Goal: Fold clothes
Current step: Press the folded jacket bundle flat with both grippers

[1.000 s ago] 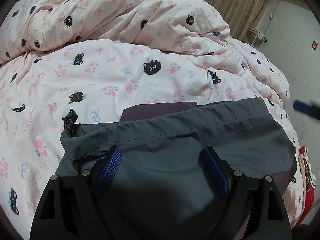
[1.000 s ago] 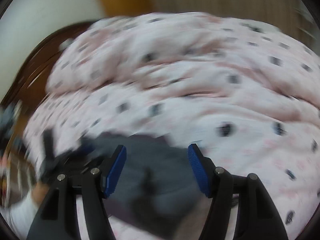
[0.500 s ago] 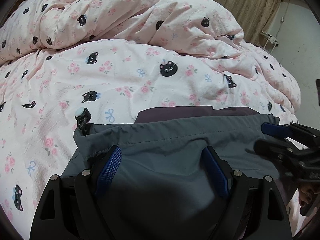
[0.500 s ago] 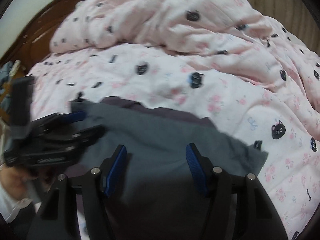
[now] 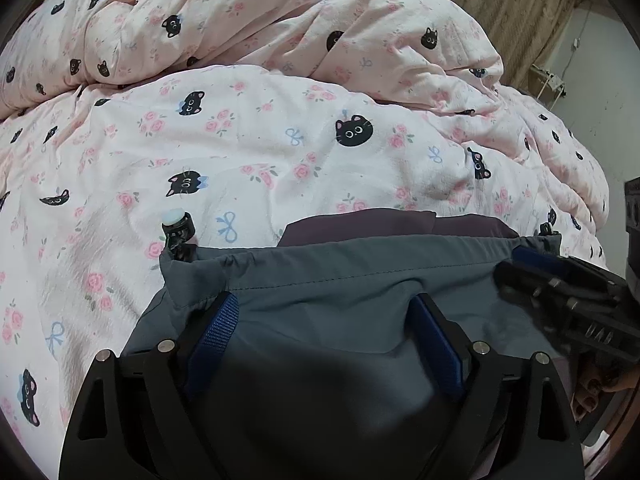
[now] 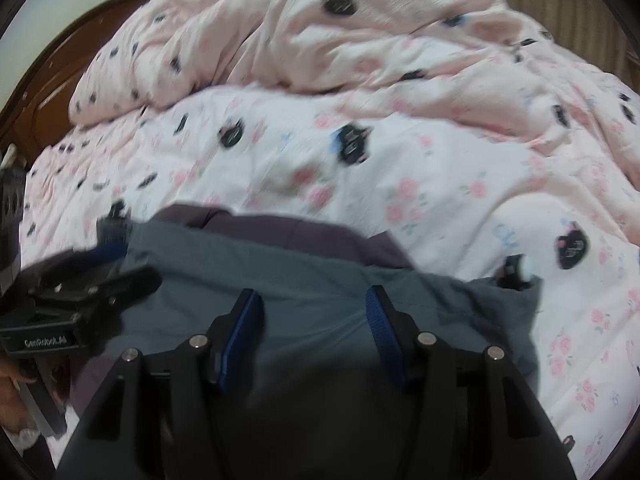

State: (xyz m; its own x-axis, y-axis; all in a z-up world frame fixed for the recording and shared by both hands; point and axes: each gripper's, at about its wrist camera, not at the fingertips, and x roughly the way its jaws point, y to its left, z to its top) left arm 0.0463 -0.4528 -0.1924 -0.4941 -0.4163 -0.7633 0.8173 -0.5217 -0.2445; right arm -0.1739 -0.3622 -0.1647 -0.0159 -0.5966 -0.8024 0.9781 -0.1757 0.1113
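Dropped lower toward the bed since a second ago: right gripper (image 6: 314, 304), black with blue pads, jaws closing, slate-grey woven garment (image 6: 320, 292) lying under and between the pads, not yet pinched as far as can be seen. Little shifted: left gripper (image 5: 324, 312), same build, jaws spread wide and opening, poised over the same grey cloth (image 5: 360, 276), pads not pressing it. In the left view, right gripper (image 5: 536, 264) now at the garment's right hem corner; in the right view, left gripper (image 6: 108, 252) at the opposite corner, a hand (image 6: 12, 380) behind it. Garment spread flat at the bed's near edge, stitched hem across the far side, black drawstring toggle with pale cap (image 5: 178, 230) sticking out at one corner. Dark purple cloth (image 5: 360, 224) peeking out just beyond the hem, touching it. Beneath and all around, rumpled pink quilt printed with black cat faces, roses and blue bows (image 5: 260, 152). Dark wooden headboard (image 6: 48, 92) at far left, brown curtain (image 5: 500, 4) behind.
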